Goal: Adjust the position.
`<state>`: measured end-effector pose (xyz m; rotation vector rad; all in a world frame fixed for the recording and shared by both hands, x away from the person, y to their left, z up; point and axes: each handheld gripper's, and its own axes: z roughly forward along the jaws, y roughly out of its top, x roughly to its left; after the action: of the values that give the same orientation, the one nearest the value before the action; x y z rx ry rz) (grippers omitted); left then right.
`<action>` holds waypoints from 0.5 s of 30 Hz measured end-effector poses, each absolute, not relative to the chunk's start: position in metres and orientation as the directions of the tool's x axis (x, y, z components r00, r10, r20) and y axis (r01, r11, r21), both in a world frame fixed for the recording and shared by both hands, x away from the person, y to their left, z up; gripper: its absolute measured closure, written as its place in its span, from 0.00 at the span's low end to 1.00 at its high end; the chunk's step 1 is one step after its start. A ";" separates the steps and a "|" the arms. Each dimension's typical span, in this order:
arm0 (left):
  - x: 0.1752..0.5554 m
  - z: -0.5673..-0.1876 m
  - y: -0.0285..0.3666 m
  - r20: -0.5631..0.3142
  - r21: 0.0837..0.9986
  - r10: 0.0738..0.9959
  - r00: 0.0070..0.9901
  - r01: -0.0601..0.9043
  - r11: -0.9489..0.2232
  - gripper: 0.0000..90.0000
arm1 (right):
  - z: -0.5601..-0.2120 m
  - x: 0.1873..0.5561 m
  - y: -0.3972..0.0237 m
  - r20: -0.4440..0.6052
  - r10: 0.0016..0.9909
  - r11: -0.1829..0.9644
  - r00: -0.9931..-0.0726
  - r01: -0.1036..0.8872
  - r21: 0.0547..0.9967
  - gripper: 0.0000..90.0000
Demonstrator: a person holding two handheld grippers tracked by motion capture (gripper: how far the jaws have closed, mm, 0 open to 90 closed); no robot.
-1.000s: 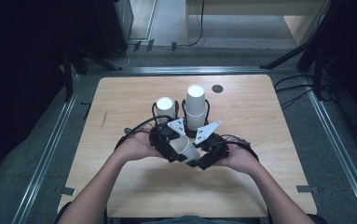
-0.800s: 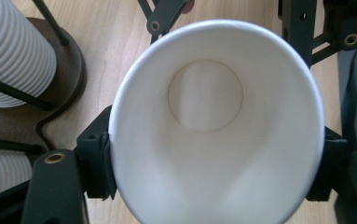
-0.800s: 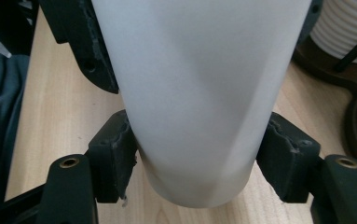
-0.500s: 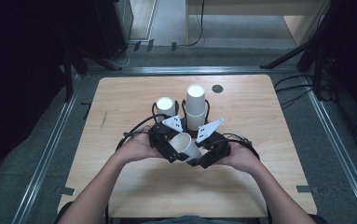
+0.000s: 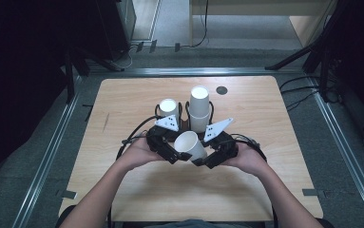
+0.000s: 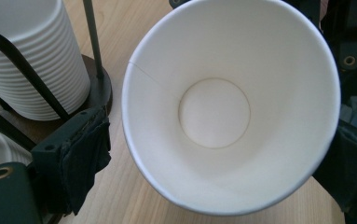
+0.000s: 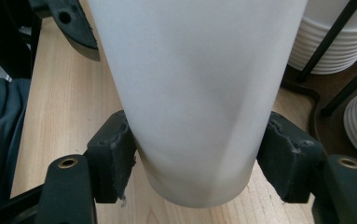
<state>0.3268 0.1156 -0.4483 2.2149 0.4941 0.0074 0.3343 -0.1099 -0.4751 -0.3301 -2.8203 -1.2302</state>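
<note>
Paper cup (image 5: 189,144), white and lying tilted on its side, hangs between the two grippers just above the near middle of the bench (image 5: 274,190), its open mouth turned toward the left gripper (image 5: 166,148) and its base toward the right gripper (image 5: 216,154). In the right gripper view the cup's narrow end (image 7: 199,116) sits squarely between the two black fingers (image 7: 113,158), whose pads press against its wall on both sides, so this gripper carries the cup. In the left gripper view the camera looks straight into the cup (image 6: 223,116), down to its round bottom; the left fingers (image 6: 80,154) stand wide, one at the lower left clear of the rim with bare bench between them, the other at the right edge, where contact with the cup cannot be told. Those fingers have just been opening, with the cup's mouth between them.

Just behind the grippers stands a dark wire cup holder (image 5: 185,124) on the bench. It carries a taller stack of white cups (image 5: 199,109) on the right and a shorter stack (image 5: 168,108) on the left; ribbed rims of these stacks show in both gripper views. Farther back, near the bench's far edge, lies a small dark round disc (image 5: 222,90). The person's forearms come in from the bottom edge of the high view.
</note>
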 end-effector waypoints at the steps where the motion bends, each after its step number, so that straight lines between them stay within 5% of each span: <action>1: 0.327 -0.449 0.115 -0.162 0.759 0.357 0.920 0.347 -0.550 0.07 | -0.475 0.335 -0.110 0.131 0.178 0.660 -0.975 0.217 0.719 0.37; 9: 0.326 -0.452 0.112 -0.201 0.801 0.351 0.915 0.360 -0.479 0.09 | -0.474 0.335 -0.111 0.153 0.178 0.638 -0.972 0.232 0.734 0.37; 15: 0.324 -0.450 0.111 -0.194 0.825 0.339 0.921 0.340 -0.451 0.23 | -0.472 0.335 -0.112 0.172 0.181 0.619 -0.968 0.248 0.745 0.37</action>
<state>0.3241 0.1109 -0.4504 2.0742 0.4851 -0.0007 0.3352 -0.1118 -0.4718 -0.3652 -2.7538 -1.2870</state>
